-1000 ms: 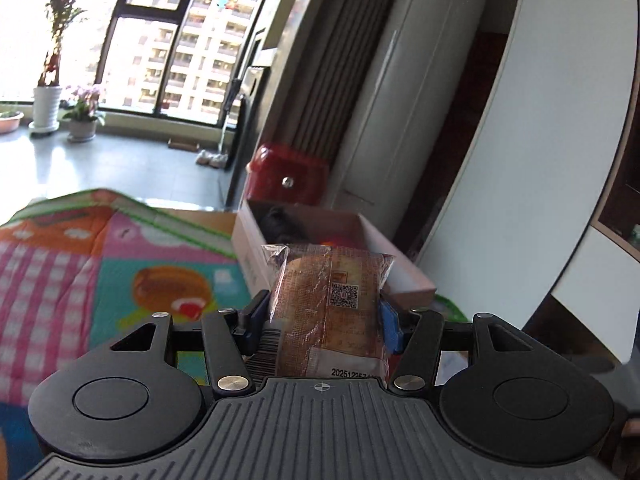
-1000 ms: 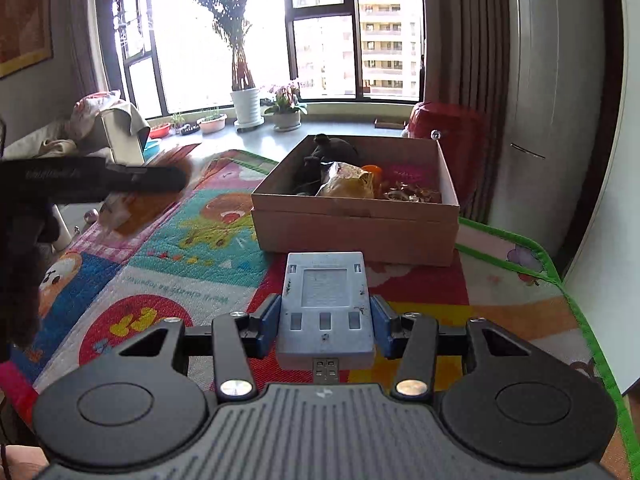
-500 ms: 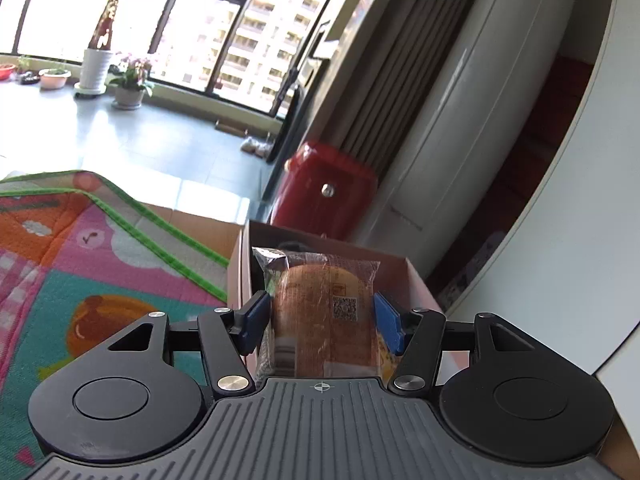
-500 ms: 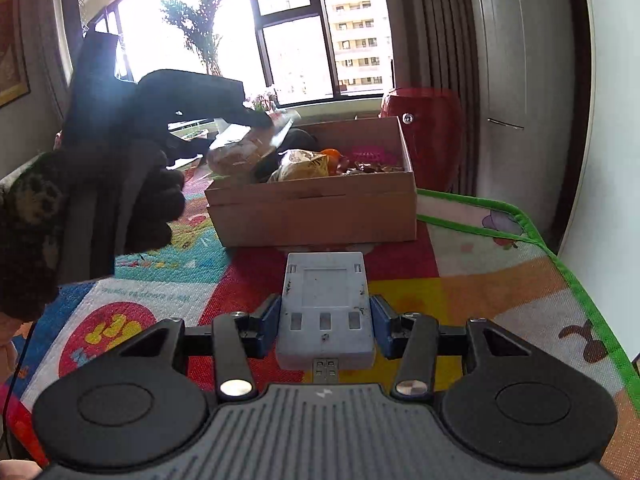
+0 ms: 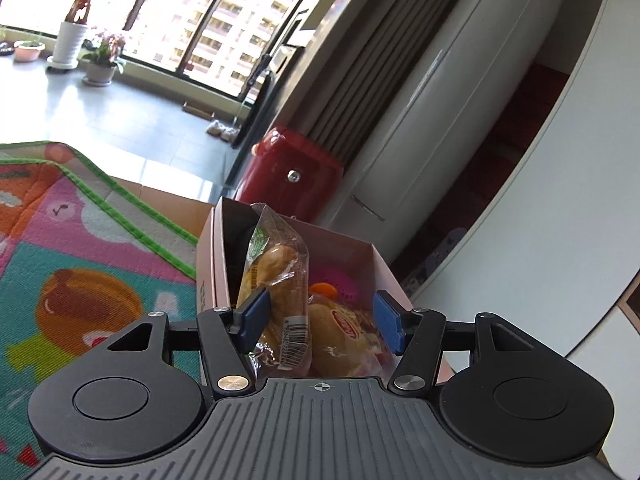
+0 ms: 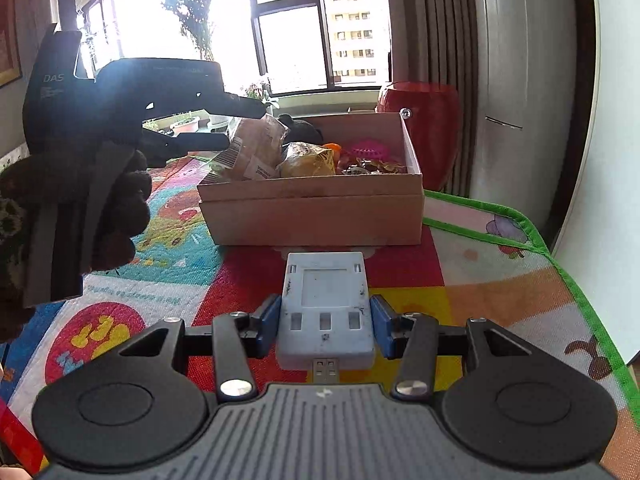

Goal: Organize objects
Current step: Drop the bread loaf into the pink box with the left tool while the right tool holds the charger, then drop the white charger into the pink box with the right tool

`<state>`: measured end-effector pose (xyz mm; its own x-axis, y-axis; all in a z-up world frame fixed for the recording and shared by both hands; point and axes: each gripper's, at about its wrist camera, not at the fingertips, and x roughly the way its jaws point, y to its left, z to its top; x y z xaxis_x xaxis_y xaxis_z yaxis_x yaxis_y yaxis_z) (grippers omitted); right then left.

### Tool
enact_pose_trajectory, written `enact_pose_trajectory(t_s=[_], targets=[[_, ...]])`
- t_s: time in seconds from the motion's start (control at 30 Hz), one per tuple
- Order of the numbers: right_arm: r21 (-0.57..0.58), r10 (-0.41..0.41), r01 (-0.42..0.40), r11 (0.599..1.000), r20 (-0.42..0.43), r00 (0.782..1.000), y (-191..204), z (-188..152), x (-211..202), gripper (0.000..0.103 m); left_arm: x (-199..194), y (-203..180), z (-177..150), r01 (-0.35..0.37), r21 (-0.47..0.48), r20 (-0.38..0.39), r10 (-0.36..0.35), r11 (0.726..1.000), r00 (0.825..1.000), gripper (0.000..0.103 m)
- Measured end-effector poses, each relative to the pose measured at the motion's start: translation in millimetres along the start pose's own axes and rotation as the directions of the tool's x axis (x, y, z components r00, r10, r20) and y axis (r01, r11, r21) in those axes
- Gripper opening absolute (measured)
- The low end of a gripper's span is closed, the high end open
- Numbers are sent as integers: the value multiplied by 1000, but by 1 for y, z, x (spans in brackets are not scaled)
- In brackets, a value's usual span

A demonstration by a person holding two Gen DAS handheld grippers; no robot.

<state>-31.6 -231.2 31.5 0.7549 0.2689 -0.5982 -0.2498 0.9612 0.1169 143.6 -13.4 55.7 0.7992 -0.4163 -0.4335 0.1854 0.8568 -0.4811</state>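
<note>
My left gripper (image 5: 316, 322) is open over the near left end of a cardboard box (image 5: 208, 276). A clear-wrapped bread packet (image 5: 280, 280) stands tilted in the box, by the left pad and free of the right one. The box also holds a yellow snack bag (image 5: 340, 336), an orange item and a pink item. In the right wrist view the left gripper (image 6: 240, 126) hangs over the box (image 6: 312, 216) with the bread packet (image 6: 252, 152) under it. My right gripper (image 6: 324, 326) is shut on a grey-white plastic device (image 6: 324, 308), held above the mat before the box.
A colourful play mat (image 6: 480, 280) with a green border covers the surface. A red container (image 6: 428, 120) stands behind the box, next to a white floor-standing unit (image 5: 440, 120) and curtains. Potted plants stand by the window. The mat's right edge borders a white wall.
My left gripper moved forward over the box and opened; the bread packet left its grip and now stands tilted inside the box. My right gripper came a little closer to the box, still holding the device.
</note>
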Motion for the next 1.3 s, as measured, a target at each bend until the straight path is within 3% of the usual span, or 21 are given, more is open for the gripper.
enact_pose_trajectory(t_s=[0.07,0.17,0.33,0.4,0.53,0.63,0.7,0.77,0.83,0.9,0.93,1.0,1.07,1.13,1.17,1.23,1.3], targets=[[-3,-6,6,1000,-4,1000,0,1,1,47,9,1,2,-16,10,-22,16,1000,1000,64],[-2,-5,5,1000,-10,1000,1,4,3,47,22,12,4,-33,-51,-68,29,998,997,63],[-20,-16,17,1000,15,1000,4,16,-3,47,17,15,5,15,-34,-88,-18,999,996,62],[-20,-19,20,1000,44,999,3,28,-8,47,3,19,5,35,-43,-57,-37,998,998,60],[-25,-44,48,999,147,988,0,75,-12,47,-36,23,1,-11,-26,75,13,1000,997,60],[12,-58,57,998,176,983,-6,118,8,48,-54,14,-11,-16,53,76,12,998,997,60],[21,-72,69,997,168,983,-10,139,28,63,-65,6,-25,-37,158,53,29,987,998,60],[35,-128,124,992,151,980,-13,145,40,65,-74,0,-42,-83,261,26,79,962,997,60],[47,-108,103,994,112,988,-15,133,42,72,-78,4,-58,-129,316,-31,147,940,989,60],[57,-46,42,998,71,996,-12,107,35,98,-83,17,-73,-163,319,-102,205,933,973,60],[49,-31,28,998,58,998,-5,91,29,102,-85,24,-79,-179,313,-132,229,933,964,60],[6,-43,43,999,32,999,8,58,22,103,-90,34,-92,-217,318,-176,283,923,943,60],[-40,-74,73,997,-13,997,23,32,23,103,-99,34,-101,-232,340,-156,298,911,942,60],[-52,-92,88,995,-69,993,33,11,29,103,-104,37,-105,-248,308,-150,304,919,941,60],[-49,-86,82,995,-93,992,35,4,33,103,-104,37,-105,-254,289,-146,305,923,941,64],[-44,-80,75,996,-135,988,39,-4,42,103,-100,31,-108,-246,283,-144,295,927,945,87],[-75,-125,116,990,-116,985,46,-7,46,103,-89,24,-113,-236,299,-140,287,924,948,101]])
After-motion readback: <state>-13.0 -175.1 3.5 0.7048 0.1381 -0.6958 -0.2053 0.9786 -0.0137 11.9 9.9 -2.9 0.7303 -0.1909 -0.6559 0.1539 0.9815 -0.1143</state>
